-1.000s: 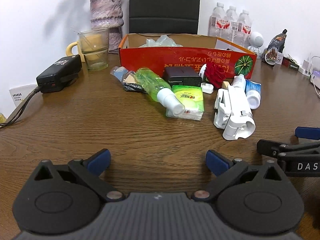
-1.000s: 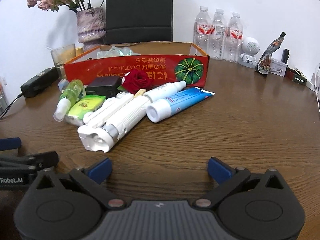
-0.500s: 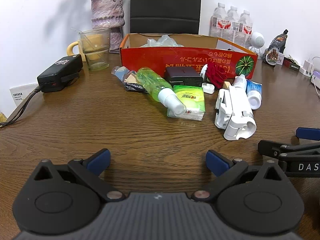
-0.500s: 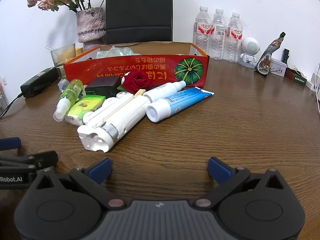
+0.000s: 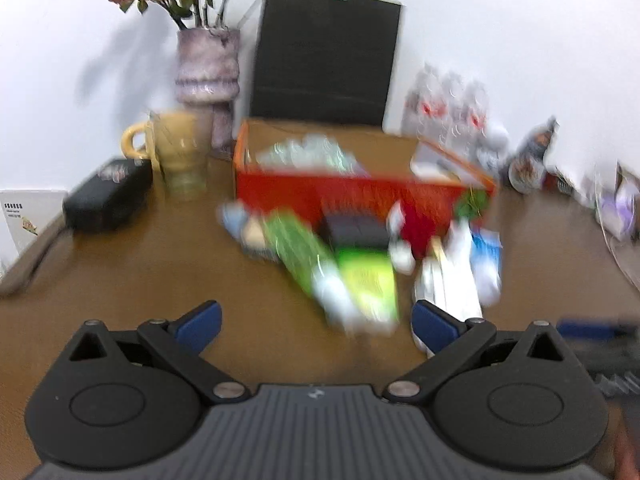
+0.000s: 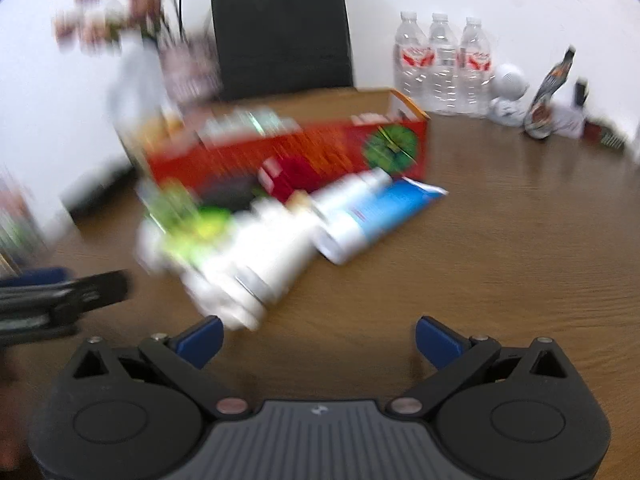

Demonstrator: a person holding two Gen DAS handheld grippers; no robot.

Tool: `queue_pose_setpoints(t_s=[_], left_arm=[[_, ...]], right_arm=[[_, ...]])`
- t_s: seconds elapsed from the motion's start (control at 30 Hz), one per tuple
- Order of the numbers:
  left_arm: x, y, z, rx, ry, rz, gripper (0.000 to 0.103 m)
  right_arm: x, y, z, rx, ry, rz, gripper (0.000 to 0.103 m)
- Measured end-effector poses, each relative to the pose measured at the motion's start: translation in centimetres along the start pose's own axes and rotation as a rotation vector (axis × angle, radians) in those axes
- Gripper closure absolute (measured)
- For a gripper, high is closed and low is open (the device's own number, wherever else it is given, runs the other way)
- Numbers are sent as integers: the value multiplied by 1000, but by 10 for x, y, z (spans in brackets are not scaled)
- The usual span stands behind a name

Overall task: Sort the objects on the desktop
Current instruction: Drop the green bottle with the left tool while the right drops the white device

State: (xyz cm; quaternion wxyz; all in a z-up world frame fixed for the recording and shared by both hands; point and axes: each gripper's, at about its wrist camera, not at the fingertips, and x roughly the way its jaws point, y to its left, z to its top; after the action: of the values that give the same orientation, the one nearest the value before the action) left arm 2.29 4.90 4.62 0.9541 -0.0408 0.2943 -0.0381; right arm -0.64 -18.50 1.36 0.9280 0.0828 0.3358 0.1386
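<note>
Clutter pile: a blurred cluster on the brown worktop [image 6: 500, 248], in front of the red box [image 5: 360, 196] and touching or close against its front wall.
Green spray bottle [image 5: 308, 260]: lies tilted at the pile's left side, white cap toward the camera, beside a green packet [image 5: 370, 284].
White device [image 6: 256, 264]: the bulkiest item, lying at a slant at the near edge of the pile.
Blue tube [image 6: 384, 216]: lies just beside the white device, white cap nearest the camera, tail pointing toward the box.
Red rose [image 6: 286, 178]: against the box front, with a dark box [image 5: 356, 230] to its left.
Red box: open-topped cardboard tray holding crumpled clear plastic; a green round print at its right end.
Left gripper [image 5: 316, 320]: fingers spread wide, nothing between them, low over the worktop short of the pile.
Right gripper [image 6: 318, 336]: fingers spread wide and empty, its left blue pad just by the white device's near end.
Background: vase of flowers [image 5: 208, 68], yellow mug [image 5: 172, 148], black bag [image 6: 282, 30], three water bottles [image 6: 442, 64] by the wall.
Sharpness: both views are motion-blurred, so fine detail cannot be told.
</note>
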Motion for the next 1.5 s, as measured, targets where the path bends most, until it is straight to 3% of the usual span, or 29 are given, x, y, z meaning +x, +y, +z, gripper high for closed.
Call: queue_pose_setpoints(t_s=[0.07, 0.1, 0.13, 0.23, 0.27, 0.3, 0.37, 0.47, 0.77, 0.8, 0.83, 0.87, 0.9, 0.97, 1.03, 1.07, 1.27, 1.5], left_arm=[[35, 8, 25, -28, 61, 17, 3], [51, 9, 32, -41, 99, 22, 12], [64, 10, 37, -44, 128, 23, 16], [86, 9, 36, -31, 160, 23, 38], [89, 10, 33, -37, 176, 9, 61], [89, 12, 28, -40, 181, 1, 71], [81, 11, 20, -17, 168, 18, 71], [59, 14, 5, -8, 167, -13, 72], [-24, -4, -52, 48, 148, -65, 71], [-25, -6, -52, 50, 144, -64, 66], [-23, -7, -51, 48, 136, -60, 57], [-21, -8, -49, 41, 130, -56, 40], [-19, -8, -48, 38, 127, -55, 38], [-15, -10, -48, 47, 134, -64, 43], [-14, -16, -50, 89, 126, -37, 56], [-15, -19, -52, 114, 123, -27, 71], [-26, -16, -45, 65, 92, -90, 72], [-36, -2, 30, 1, -31, -195, 72]], right_arm=[[9, 11, 19, 49, 5, 29, 0], [19, 18, 26, 46, 12, 8, 1], [29, 26, 31, 38, 19, -30, 4], [55, 38, 34, 29, 60, -98, 13], [59, 38, 33, 40, 56, -87, 17], [61, 37, 31, 46, 55, -75, 19], [63, 37, 27, 21, 69, -42, 38], [54, 39, 15, -96, 58, -69, 47], [-2, 18, -19, -216, 58, -48, 48], [-5, 17, -19, -210, 53, -48, 44], [-6, 16, -18, -201, 43, -50, 35], [-5, 16, -16, -193, 34, -59, 32], [-3, 16, -14, -185, 28, -71, 32], [1, 18, -10, -173, 21, -71, 32], [9, 18, -8, -163, 31, -70, 34], [13, 18, -9, -158, 43, -71, 48], [9, 19, -13, -167, 53, -49, 49], [-31, 13, 25, -153, -64, -7, 49]])
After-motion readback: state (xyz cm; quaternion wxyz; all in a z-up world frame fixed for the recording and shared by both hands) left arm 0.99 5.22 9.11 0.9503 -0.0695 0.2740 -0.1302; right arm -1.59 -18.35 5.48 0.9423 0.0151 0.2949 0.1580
